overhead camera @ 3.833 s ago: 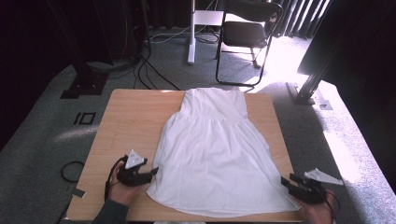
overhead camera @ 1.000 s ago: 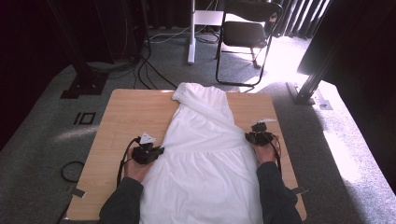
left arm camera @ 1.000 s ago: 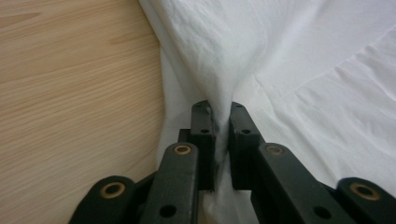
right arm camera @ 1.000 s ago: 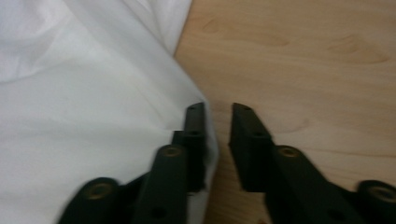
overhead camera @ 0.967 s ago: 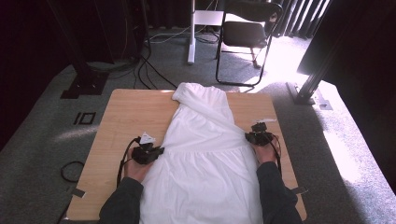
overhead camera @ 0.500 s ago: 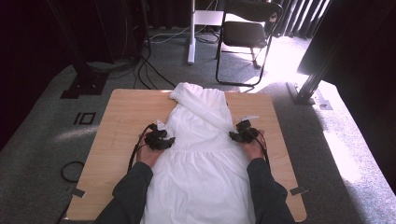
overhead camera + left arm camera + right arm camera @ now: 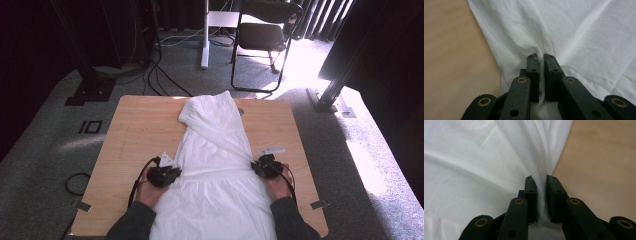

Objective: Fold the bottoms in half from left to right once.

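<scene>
My left gripper (image 7: pixel 167 172) has just closed its jaws: nearly together, pinching a fold at the left edge of the white dress (image 7: pixel 215 165). My right gripper (image 7: pixel 263 166) has likewise closed on the right edge. The dress lies lengthwise on the wooden surface (image 7: pixel 135 130).

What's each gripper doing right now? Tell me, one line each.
Left gripper: jaws just closed, pinching the left edge of the white dress.
Right gripper: jaws just closed, pinching the dress's right edge.
</scene>
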Available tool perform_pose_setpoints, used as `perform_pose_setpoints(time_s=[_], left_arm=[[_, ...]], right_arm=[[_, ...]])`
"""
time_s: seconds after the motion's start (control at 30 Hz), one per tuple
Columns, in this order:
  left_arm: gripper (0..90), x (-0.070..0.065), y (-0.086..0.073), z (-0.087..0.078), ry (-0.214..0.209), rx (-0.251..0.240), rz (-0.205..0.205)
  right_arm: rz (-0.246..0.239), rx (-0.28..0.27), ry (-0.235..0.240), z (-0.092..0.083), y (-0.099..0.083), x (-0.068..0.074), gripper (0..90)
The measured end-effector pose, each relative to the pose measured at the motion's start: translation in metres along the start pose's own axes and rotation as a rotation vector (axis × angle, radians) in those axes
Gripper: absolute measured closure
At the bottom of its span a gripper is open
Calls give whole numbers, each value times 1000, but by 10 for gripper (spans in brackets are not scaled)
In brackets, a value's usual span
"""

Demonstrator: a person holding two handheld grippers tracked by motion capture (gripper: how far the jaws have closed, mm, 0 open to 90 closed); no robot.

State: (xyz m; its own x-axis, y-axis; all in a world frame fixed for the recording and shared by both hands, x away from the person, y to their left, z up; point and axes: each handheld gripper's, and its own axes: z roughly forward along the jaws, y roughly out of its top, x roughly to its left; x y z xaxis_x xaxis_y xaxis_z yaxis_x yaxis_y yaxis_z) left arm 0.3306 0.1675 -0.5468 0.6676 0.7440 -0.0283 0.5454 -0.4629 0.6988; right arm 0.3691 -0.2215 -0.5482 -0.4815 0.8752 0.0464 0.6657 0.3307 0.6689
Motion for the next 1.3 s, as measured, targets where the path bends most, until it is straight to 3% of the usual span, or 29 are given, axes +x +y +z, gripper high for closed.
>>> perform_pose_setpoints(time_s=[0.03,0.07,0.2,0.27,0.33,0.47,0.6,0.7,0.73,0.77,0.8,0.83,0.87,0.9,0.93,0.97,1.0,1.03,1.07,1.17,1.3], left_arm=[[844,0,0,0,0,0,0],[842,-12,-15,-13,-22,0,18],[822,-25,-29,-28,-71,23,24],[720,-26,-30,-32,-79,28,25],[578,-23,-26,-36,-51,-4,26],[501,-15,-1,-42,-18,-101,17],[500,-16,24,-18,-5,-97,83],[496,-20,31,14,31,-21,145],[500,-20,31,20,36,-2,146],[523,-20,31,20,36,-2,146],[593,-17,29,27,11,13,132],[685,-17,29,27,11,13,132],[761,-15,28,25,1,19,129],[789,-15,28,25,1,19,129],[808,-15,27,23,4,25,138],[814,-15,26,23,1,21,131],[819,-14,26,23,-1,21,130],[821,-14,26,23,-1,21,130],[822,-12,25,23,-15,16,111],[825,-10,22,20,-19,16,104],[782,-6,24,12,-14,42,90]], right_arm=[[0,0,0,0,0,0,792],[-9,-1,18,-15,-19,10,787],[-14,7,57,-34,-42,24,777],[-29,27,68,-40,-46,27,706],[-60,-4,78,-43,-43,29,580],[-79,-82,103,-44,-17,32,479],[-157,-91,123,-26,16,53,467],[-221,-63,140,-2,33,71,426],[-241,-33,117,10,38,78,430],[-241,-33,117,10,38,78,430],[-296,8,49,26,43,84,540],[-296,8,49,26,43,84,540],[-286,-1,-6,30,50,74,735],[-286,-1,-6,30,50,74,735],[-170,-42,9,26,58,52,803],[-95,-71,10,24,62,36,823],[-29,-86,-5,22,66,20,853],[-29,-86,-5,22,66,20,853],[65,-87,-26,23,68,-12,864],[106,-49,-22,29,64,-31,858],[66,-6,-2,40,56,-32,802]])
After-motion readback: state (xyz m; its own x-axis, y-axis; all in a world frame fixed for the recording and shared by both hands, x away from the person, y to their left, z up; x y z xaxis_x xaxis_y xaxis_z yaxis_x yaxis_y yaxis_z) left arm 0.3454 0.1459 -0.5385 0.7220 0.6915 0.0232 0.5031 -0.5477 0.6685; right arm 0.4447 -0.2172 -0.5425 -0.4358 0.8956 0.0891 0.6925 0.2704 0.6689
